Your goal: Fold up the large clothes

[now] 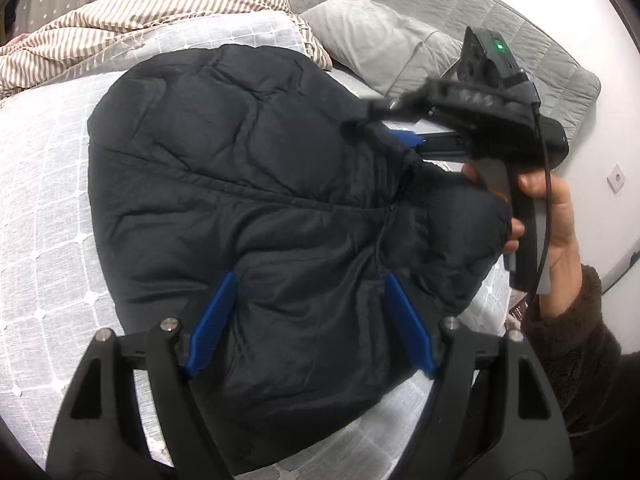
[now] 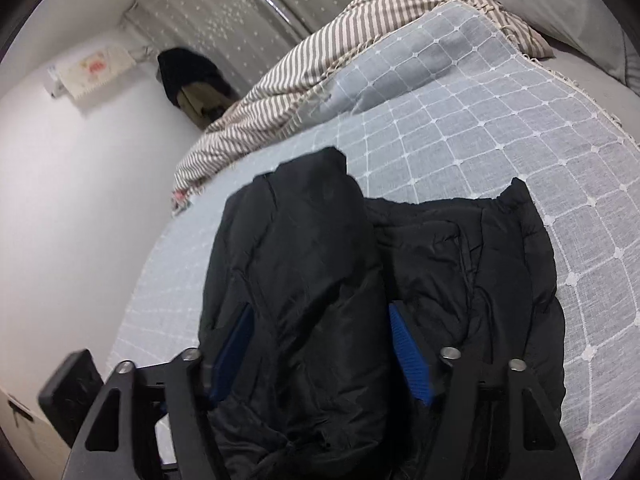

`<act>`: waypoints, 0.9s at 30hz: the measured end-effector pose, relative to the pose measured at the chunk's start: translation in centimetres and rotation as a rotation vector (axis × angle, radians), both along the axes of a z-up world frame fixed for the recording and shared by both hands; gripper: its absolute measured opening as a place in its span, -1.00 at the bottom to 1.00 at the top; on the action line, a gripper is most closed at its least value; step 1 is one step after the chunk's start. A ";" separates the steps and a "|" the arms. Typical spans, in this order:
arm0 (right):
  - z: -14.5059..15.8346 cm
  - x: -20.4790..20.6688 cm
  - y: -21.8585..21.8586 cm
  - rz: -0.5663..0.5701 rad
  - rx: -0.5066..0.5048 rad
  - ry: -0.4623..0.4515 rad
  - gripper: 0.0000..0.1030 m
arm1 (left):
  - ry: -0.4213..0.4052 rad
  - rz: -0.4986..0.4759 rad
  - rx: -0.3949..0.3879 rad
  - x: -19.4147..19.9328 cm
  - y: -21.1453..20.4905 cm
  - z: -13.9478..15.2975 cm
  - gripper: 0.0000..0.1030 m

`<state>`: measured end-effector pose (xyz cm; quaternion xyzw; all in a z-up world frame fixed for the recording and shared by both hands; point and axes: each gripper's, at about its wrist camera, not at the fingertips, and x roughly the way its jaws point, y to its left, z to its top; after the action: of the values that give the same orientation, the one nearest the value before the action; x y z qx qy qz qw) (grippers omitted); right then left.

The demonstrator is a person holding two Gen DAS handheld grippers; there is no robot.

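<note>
Grey checked bedspread under a black puffer jacket, both grippers' fingers spread wide over it.

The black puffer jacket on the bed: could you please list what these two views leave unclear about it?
- Left wrist view: the black puffer jacket hides its near hem behind the left gripper.
- Left wrist view: the right gripper is motion-blurred, so its grip is unclear.
- Right wrist view: the jacket's near part is cut off by the bottom edge.
</note>
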<state>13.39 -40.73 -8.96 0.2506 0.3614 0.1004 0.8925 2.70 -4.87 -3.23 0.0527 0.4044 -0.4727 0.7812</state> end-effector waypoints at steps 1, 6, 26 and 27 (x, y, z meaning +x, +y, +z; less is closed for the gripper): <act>-0.1 0.1 0.4 0.008 -0.028 0.005 -0.36 | 0.002 0.004 -0.002 0.0 0.0 0.0 0.49; 1.9 -2.0 2.4 0.007 -0.146 -0.072 -0.79 | 0.007 0.030 -0.056 0.1 0.7 1.0 0.49; -2.3 -14.2 -8.6 -0.219 0.286 -0.064 0.63 | -0.018 -0.036 -0.027 -1.2 -3.2 -2.4 0.49; -2.5 -13.9 -8.8 -0.213 0.298 -0.050 0.63 | -0.018 -0.036 -0.027 -1.2 -3.2 -2.6 0.49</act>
<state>-0.48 -49.57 -11.46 0.4145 0.2917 0.0640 0.8597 1.52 -8.11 -5.79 0.0536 0.3897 -0.4917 0.7768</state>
